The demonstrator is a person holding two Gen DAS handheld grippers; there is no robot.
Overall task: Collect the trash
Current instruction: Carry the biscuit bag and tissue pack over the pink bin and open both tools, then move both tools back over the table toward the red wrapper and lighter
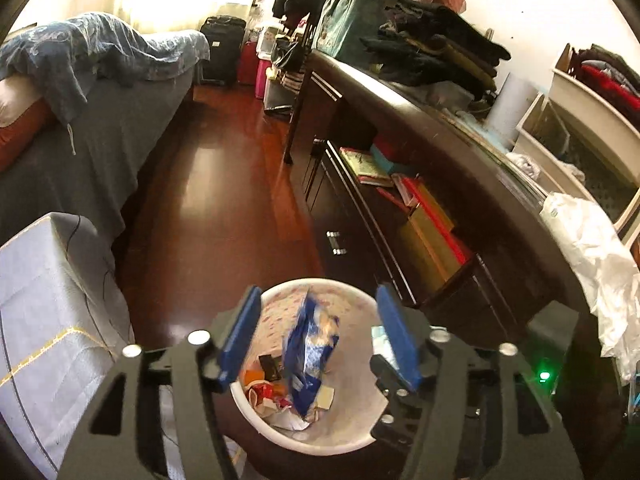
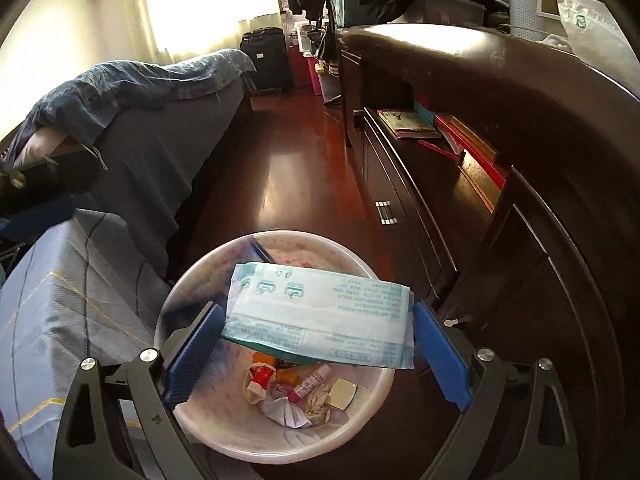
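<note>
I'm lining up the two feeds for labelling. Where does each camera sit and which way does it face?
Left wrist: on the left hand-held gripper, angled down at the white bin; its open blue fingers frame a blue snack bag touching neither.
Right wrist: on the right hand-held gripper, angled down at the bin; a pale tissue pack spans its fingers.
Shared: bin, bed, dark cabinet.
</note>
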